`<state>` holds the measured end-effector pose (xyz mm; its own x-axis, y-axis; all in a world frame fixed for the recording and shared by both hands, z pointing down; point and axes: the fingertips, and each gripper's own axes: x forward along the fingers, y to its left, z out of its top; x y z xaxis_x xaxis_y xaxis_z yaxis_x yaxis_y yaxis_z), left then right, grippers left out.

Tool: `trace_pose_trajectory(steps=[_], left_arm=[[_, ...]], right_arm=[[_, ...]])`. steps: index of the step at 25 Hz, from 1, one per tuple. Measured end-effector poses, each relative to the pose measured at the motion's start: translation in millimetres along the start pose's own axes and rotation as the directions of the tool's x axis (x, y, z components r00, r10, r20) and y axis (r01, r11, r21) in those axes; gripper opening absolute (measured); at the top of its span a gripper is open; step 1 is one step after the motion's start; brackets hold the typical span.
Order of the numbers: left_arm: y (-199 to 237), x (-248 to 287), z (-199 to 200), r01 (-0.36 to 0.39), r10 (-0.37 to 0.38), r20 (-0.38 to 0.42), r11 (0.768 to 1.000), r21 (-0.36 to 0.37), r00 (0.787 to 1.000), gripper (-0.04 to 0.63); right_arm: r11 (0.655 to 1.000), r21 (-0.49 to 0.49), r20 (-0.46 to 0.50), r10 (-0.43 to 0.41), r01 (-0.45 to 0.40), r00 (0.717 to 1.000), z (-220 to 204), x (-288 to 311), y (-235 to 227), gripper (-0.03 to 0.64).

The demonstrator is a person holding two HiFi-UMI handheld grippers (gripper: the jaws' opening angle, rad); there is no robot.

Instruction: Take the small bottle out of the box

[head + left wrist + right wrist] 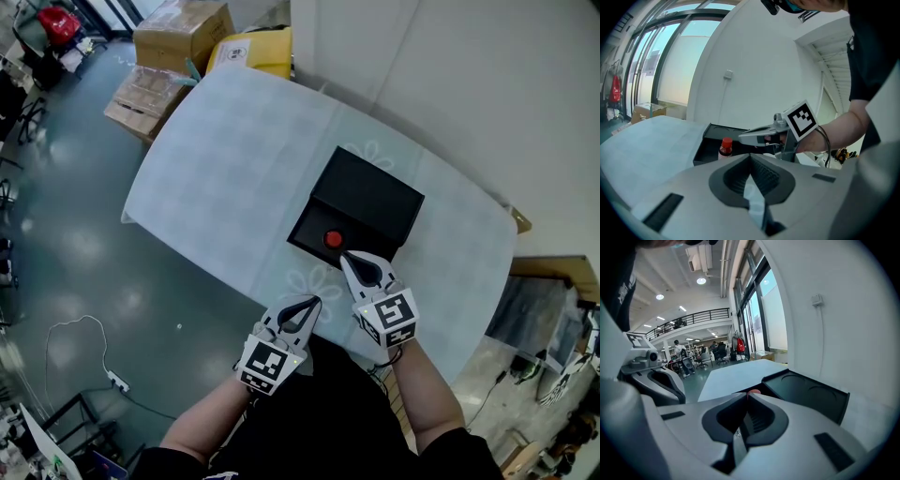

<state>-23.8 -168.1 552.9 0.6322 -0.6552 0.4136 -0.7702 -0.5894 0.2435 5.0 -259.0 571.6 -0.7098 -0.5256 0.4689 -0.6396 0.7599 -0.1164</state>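
A black box lies open on the white-clothed table, its lid folded back on the far side. Inside stands a small bottle with a red cap, also visible in the left gripper view as the bottle. My right gripper is shut and empty, its tips just short of the bottle at the box's near edge; in the right gripper view only the red cap peeks over the gripper. My left gripper is shut and empty, nearer me, over the table's near edge.
Cardboard boxes and a yellow package sit on the floor beyond the table's far left corner. A white wall runs along the table's right side. A cable lies on the grey floor to the left.
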Motion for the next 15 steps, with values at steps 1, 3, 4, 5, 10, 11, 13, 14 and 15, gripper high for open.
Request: trace_pose_trajectory(steps=[1, 3, 4, 5, 10, 11, 13, 14, 15], left_arm=[[-1, 2, -1, 0.002, -0.002, -0.003, 1.000, -0.004, 1.000, 0.029], [-2, 5, -3, 0.006, -0.006, -0.008, 1.000, -0.011, 1.000, 0.029], [-2, 7, -4, 0.007, -0.007, -0.010, 1.000, -0.013, 1.000, 0.029], [-2, 8, -4, 0.008, -0.008, -0.012, 1.000, -0.015, 1.000, 0.029], [-1, 13, -5, 0.005, -0.006, -0.018, 1.000, -0.021, 1.000, 0.029], [-1, 13, -5, 0.004, -0.004, -0.019, 1.000, -0.023, 1.000, 0.029], [-2, 14, -7, 0.003, -0.003, -0.020, 1.000, -0.027, 1.000, 0.029], [-2, 15, -7, 0.002, -0.003, -0.021, 1.000, -0.029, 1.000, 0.029], [-2, 15, -8, 0.001, -0.001, -0.021, 1.000, -0.030, 1.000, 0.029]], right_arm=[[1.000, -0.014, -0.008, 0.002, -0.002, 1.000, -1, 2, -1, 0.025], [0.999, -0.042, -0.019, 0.009, -0.009, 1.000, -3, 6, -2, 0.026], [0.999, -0.052, -0.021, 0.013, -0.014, 1.000, -3, 8, -3, 0.033], [0.998, -0.057, -0.023, 0.018, -0.019, 1.000, -4, 10, -4, 0.046], [0.996, -0.080, -0.033, 0.031, -0.034, 0.999, -5, 18, -9, 0.092], [0.995, -0.088, -0.037, 0.034, -0.037, 0.999, -5, 20, -9, 0.104], [0.994, -0.101, -0.041, 0.035, -0.039, 0.999, -6, 23, -11, 0.121], [0.994, -0.105, -0.043, 0.036, -0.041, 0.998, -7, 24, -12, 0.130], [0.993, -0.108, -0.046, 0.037, -0.042, 0.998, -7, 25, -13, 0.135]])
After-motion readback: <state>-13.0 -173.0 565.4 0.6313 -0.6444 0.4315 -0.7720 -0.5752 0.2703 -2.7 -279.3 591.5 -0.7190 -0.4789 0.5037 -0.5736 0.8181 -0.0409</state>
